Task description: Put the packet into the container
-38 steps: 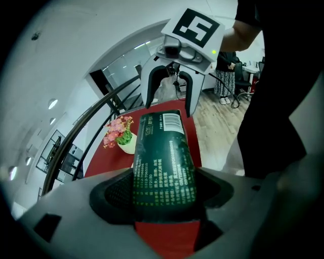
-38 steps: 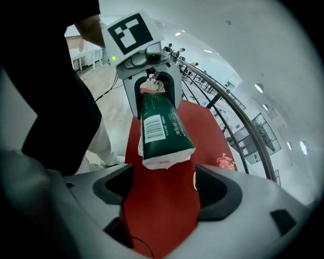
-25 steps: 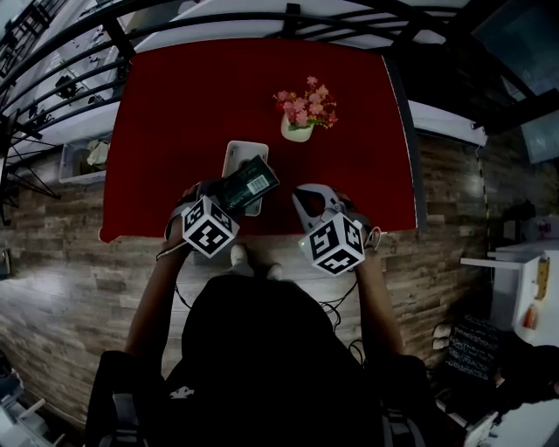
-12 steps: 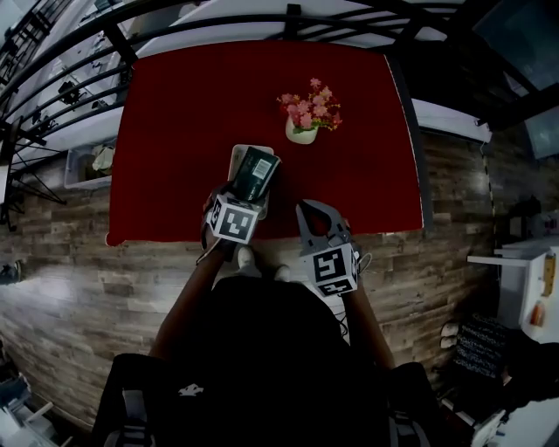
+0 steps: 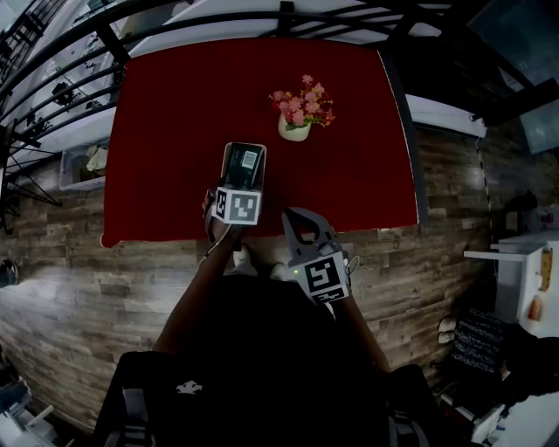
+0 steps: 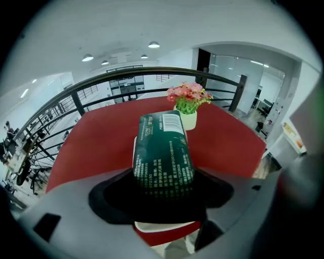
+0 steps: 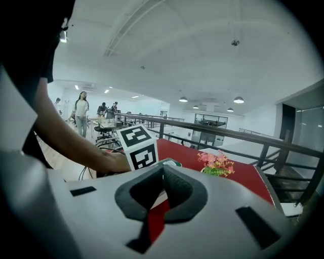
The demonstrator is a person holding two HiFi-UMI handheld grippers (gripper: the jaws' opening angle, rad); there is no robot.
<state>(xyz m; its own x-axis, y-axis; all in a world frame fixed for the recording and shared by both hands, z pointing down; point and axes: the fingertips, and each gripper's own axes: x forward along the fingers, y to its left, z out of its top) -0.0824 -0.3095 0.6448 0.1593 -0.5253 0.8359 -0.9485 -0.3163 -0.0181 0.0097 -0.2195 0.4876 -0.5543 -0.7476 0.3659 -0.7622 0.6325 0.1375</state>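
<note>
A dark green packet (image 5: 245,164) with a white label lies lengthwise over a white rectangular container (image 5: 226,164) on the red table (image 5: 166,113). My left gripper (image 5: 242,182) is shut on the packet's near end. In the left gripper view the packet (image 6: 163,149) fills the gap between the jaws, and the container (image 6: 167,227) shows white underneath it. My right gripper (image 5: 297,223) is shut and holds nothing, at the table's near edge, right of the left one. Its closed jaws (image 7: 163,170) point towards the left gripper's marker cube (image 7: 137,147).
A white pot of pink flowers (image 5: 297,112) stands on the table beyond and right of the container. The same flower pot (image 6: 188,108) shows just behind the packet. A black railing (image 5: 288,17) runs along the far side. Wooden floor (image 5: 70,271) lies below the near edge.
The left gripper moved forward and turned the packet from a rightward slant to lie straight along the container. The right gripper drew back towards the person and stayed shut.
</note>
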